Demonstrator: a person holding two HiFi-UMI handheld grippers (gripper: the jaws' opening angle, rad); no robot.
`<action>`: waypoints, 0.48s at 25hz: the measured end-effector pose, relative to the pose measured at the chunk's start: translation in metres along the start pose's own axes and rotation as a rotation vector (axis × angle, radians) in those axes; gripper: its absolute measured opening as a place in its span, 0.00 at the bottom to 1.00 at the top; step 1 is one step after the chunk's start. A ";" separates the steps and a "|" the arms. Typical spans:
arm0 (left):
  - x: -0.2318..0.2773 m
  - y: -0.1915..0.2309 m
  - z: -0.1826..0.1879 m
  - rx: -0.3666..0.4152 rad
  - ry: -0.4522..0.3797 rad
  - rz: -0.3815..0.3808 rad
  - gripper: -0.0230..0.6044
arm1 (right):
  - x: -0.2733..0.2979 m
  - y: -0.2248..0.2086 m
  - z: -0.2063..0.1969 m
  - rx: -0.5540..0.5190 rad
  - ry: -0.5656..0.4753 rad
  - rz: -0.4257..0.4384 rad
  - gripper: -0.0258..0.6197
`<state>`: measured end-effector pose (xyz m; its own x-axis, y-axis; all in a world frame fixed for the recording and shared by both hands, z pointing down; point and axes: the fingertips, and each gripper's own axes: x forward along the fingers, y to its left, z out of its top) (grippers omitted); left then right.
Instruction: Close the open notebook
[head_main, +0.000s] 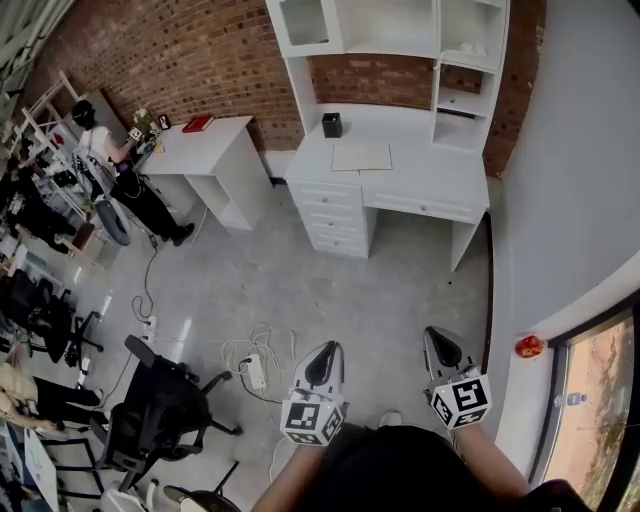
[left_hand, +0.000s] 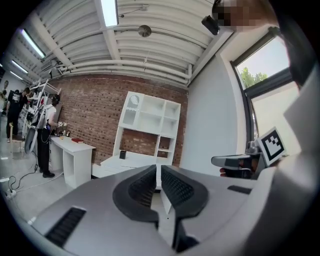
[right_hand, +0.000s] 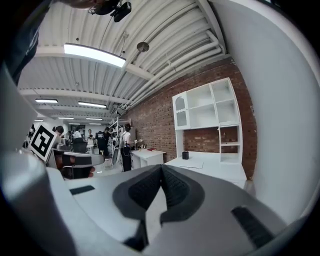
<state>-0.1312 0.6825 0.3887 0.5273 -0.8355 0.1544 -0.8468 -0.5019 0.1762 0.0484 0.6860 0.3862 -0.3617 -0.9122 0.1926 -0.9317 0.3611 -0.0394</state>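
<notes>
The open notebook (head_main: 362, 157) is lying flat on the counter (head_main: 425, 185) well ahead, slightly nearer the left gripper (head_main: 323, 352) than the right gripper (head_main: 438, 346), both pointing forward, jaws together and empty.

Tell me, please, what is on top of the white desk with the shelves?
An open notebook lies flat on the white desk, with a black cup behind it. The cup's contents cannot be seen.
</notes>
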 end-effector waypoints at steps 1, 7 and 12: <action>-0.001 -0.001 -0.001 -0.003 0.001 -0.003 0.06 | 0.000 0.001 -0.001 0.004 0.002 0.005 0.04; -0.006 0.002 -0.007 -0.001 0.010 0.018 0.24 | 0.005 0.001 -0.016 0.061 0.046 0.048 0.36; -0.012 0.016 -0.022 -0.012 0.051 0.085 0.55 | 0.010 0.009 -0.028 0.071 0.076 0.093 0.64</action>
<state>-0.1498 0.6890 0.4110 0.4565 -0.8624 0.2188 -0.8880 -0.4265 0.1718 0.0373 0.6855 0.4150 -0.4451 -0.8573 0.2586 -0.8955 0.4260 -0.1291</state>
